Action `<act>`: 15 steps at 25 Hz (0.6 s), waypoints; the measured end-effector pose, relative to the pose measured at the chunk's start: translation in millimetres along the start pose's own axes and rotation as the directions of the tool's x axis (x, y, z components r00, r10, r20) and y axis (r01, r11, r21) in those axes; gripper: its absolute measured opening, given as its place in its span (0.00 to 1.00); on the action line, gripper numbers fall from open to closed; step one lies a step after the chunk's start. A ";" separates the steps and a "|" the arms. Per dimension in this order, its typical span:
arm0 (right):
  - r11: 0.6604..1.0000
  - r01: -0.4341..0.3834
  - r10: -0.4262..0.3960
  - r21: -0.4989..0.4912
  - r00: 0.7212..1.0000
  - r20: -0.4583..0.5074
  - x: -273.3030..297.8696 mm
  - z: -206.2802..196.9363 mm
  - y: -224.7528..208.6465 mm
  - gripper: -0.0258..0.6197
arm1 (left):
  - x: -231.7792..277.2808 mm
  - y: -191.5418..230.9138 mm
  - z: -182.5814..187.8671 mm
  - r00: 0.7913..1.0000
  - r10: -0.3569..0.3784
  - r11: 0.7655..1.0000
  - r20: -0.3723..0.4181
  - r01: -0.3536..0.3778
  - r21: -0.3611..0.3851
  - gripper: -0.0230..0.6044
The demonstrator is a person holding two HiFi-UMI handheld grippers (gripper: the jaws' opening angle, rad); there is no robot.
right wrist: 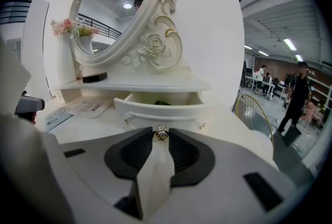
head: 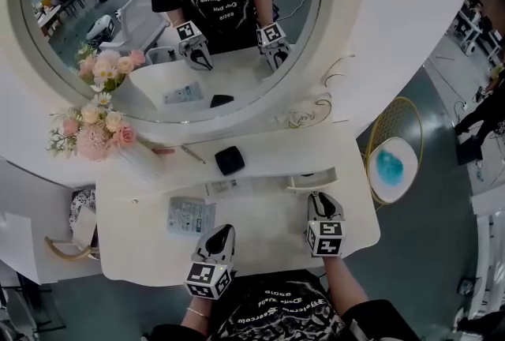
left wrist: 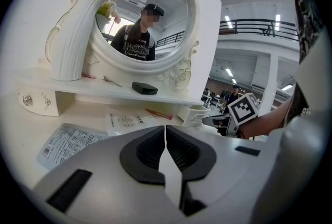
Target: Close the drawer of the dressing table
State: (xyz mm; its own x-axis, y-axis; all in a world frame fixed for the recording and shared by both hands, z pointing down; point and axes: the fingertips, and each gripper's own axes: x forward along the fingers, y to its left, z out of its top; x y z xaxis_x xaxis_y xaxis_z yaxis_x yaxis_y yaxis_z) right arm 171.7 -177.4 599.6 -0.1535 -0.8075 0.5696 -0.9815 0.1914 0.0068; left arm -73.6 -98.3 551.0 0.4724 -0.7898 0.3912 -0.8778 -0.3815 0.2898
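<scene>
Right gripper view, drawer [right wrist: 171, 111] open, knob [right wrist: 162, 134] gripped

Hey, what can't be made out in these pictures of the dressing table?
- Inside the drawer: in the right gripper view its front wall hides all but a dark green sliver.
- Print on the front leaflet: too small in every view.
- The drawer knob: in the head view it is hidden under the right gripper.

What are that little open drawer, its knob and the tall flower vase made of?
The drawer: probably painted wood or moulded resin; smooth matt white, thick curved front.
The knob: looks like metal set with a clear stone; it glints gold and glassy.
The vase: likely glazed ceramic, though plastic is possible; glossy white ribbing, thin gold line on the handle.
</scene>
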 end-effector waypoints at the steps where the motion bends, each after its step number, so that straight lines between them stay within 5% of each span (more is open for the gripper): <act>1: 1.000 0.001 -0.001 0.002 1.000 0.002 0.1 0.0 -0.2 0.21 | -0.6 0.4 -0.9 1.000 0.001 1.000 -0.002 -0.001 -0.001 0.07; 15: 0.999 0.018 -0.019 0.051 1.000 0.005 -0.3 0.9 -1.2 0.21 | 2.4 1.0 -4.2 1.000 -0.016 1.000 -0.019 0.016 -0.001 0.07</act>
State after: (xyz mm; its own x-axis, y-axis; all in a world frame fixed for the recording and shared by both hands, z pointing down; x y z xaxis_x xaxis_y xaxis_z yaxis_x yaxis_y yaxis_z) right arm 172.8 -177.9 598.8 -0.1358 -0.8139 0.5649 -0.9887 0.1478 -0.0247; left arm -73.0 -98.6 555.9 0.4876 -0.7743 0.4034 -0.8702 -0.3935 0.2966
